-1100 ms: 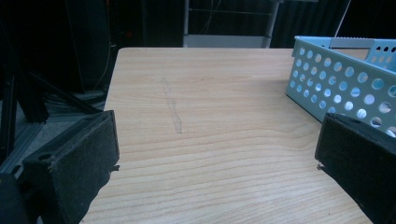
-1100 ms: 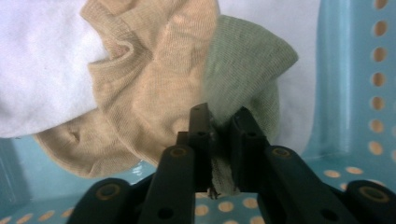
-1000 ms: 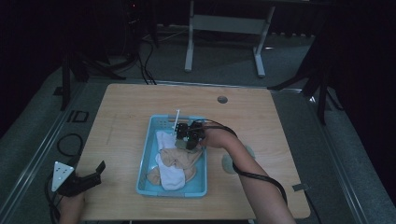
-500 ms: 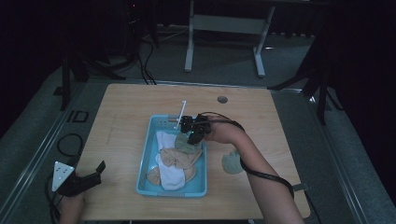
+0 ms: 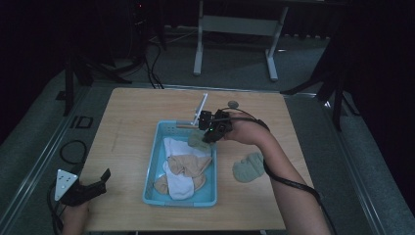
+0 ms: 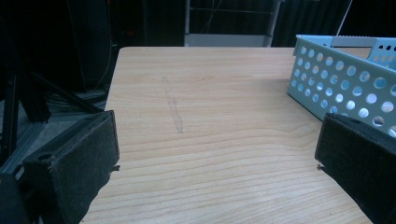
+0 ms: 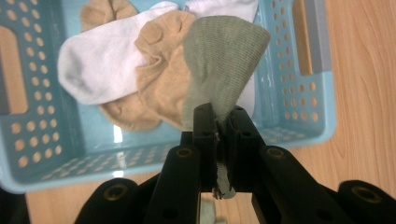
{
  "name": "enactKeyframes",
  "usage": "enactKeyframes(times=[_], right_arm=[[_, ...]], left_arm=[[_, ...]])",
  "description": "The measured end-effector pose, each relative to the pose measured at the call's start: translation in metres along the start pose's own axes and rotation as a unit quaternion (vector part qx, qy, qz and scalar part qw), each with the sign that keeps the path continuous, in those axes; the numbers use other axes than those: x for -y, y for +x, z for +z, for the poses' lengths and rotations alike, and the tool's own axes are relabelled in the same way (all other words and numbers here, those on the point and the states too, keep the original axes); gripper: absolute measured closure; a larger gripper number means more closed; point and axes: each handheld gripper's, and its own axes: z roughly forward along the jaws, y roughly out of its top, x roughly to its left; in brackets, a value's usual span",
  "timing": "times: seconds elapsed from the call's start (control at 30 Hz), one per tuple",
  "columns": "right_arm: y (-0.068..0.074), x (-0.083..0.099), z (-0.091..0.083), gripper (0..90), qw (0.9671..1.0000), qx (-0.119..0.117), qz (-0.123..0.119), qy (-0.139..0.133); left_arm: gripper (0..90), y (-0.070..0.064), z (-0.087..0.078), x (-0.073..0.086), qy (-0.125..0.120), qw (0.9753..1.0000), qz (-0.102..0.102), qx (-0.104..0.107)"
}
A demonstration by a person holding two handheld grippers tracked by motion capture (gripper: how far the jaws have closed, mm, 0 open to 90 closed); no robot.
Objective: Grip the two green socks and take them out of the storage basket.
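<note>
Right gripper (image 7: 218, 122) jaws clamped on green sock (image 7: 223, 58), apparently lifted above blue basket (image 7: 299, 126); left gripper (image 6: 217, 163) jaws apart over table (image 6: 210, 107).

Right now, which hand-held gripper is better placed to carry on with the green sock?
Right hand-held gripper: shut on the green sock above the basket. Left hand-held gripper waits open at the table's corner.

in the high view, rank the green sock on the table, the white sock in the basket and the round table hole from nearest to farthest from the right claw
1. round table hole, just beyond the right claw, toward the far edge.
2. green sock on the table, right of the basket.
3. white sock in the basket, at its near end.
</note>
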Motion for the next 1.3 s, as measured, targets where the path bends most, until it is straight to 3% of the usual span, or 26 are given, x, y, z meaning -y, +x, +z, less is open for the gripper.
enactKeyframes(times=[0.33,0.7,0.9,1.17,1.3], right_arm=[[-0.01,0.026,-0.028,83.7,0.9993,0.026,0.026,-0.005],[-0.022,0.061,-0.039,83.6,0.9974,0.037,0.061,-0.005],[-0.031,0.086,-0.028,83.6,0.9953,0.035,0.09,-0.002],[-0.039,0.11,0.006,83.6,0.9923,0.026,0.121,0.013],[-0.042,0.123,0.031,83.6,0.9903,0.022,0.136,0.021]], left_arm=[[0.0,0.0,0.0,0.0,0.0,1.0,0.003,-0.001],[0.0,0.0,0.0,0.0,0.003,1.0,0.004,-0.001],[0.0,0.0,0.0,0.0,0.003,1.0,0.004,-0.001],[0.0,0.0,0.0,0.0,0.003,1.0,0.005,-0.001],[0.0,0.0,0.0,0.0,0.003,1.0,0.005,-0.001]])
